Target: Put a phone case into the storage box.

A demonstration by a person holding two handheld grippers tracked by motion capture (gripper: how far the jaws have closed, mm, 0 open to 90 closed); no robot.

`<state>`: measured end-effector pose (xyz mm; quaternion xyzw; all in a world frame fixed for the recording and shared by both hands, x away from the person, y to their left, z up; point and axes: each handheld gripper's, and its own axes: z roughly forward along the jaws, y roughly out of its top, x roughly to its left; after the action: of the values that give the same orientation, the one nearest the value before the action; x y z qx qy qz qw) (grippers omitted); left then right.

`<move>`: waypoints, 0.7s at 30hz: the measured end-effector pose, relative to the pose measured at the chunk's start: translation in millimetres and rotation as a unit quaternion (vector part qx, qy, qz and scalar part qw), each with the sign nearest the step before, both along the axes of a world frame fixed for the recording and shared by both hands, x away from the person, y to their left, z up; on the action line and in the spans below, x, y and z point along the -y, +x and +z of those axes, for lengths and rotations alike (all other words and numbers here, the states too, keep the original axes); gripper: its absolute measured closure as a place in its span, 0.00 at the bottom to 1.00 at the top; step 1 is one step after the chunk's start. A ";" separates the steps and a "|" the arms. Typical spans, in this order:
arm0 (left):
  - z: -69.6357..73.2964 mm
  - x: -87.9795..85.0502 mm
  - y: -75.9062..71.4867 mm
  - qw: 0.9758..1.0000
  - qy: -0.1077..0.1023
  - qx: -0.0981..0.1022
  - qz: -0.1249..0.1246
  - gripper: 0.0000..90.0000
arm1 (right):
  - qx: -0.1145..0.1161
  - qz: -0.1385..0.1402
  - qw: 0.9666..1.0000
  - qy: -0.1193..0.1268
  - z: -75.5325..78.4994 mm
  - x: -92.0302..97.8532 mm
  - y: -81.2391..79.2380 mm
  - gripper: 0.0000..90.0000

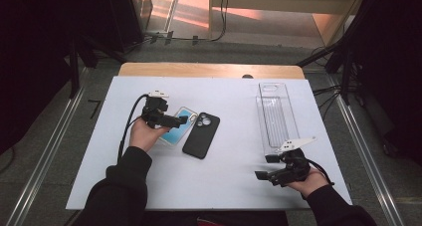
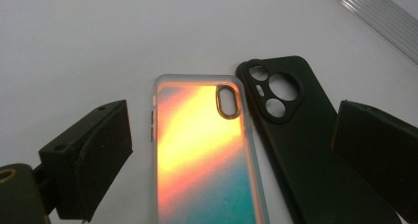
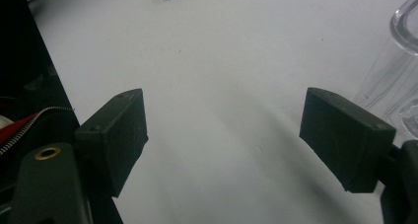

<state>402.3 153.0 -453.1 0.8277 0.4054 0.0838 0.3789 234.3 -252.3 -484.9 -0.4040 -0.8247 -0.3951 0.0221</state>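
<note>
White bench [image 1: 224, 186] carries a colourful phone case [image 2: 202, 155] touching a black phone case [image 2: 305, 150], with a clear tray [image 1: 275, 119] well apart. Left gripper [image 1: 183, 119] hovers over the colourful case, fingers [image 2: 88, 160] spread, the black case beside it. Right gripper [image 1: 266, 167] rests by the tray, fingers [image 3: 116, 135] spread, empty.

surface: white counter [image 1: 224, 181] | on it: iridescent phone case [image 1: 178, 126] touching black phone case [image 1: 201, 135], side by side | clear plastic tray [image 1: 276, 116] well apart, toward the right edge

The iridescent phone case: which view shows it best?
The left gripper view: the iridescent phone case lies close up between open jaws. The high view shows it small, partly behind the left gripper. The right gripper view adds nothing.
</note>
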 end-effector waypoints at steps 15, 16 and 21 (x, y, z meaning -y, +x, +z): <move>-18.4 1.9 1.7 1.000 0.008 -0.028 0.004 0.02 | 0.001 0.001 1.000 -0.003 0.0 -0.1 -0.3 0.18; -20.2 1.7 1.8 0.999 0.012 -0.032 0.005 0.02 | 0.001 0.001 1.000 -0.003 0.0 0.0 -0.4 0.18; -27.9 3.1 1.9 0.999 0.026 -0.036 0.004 0.02 | 0.001 0.001 1.000 -0.003 0.1 0.1 -0.4 0.18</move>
<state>404.2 150.0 -481.0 0.8382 0.4197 0.0656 0.3419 233.8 -252.5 -484.8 -0.4029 -0.8265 -0.3927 0.0200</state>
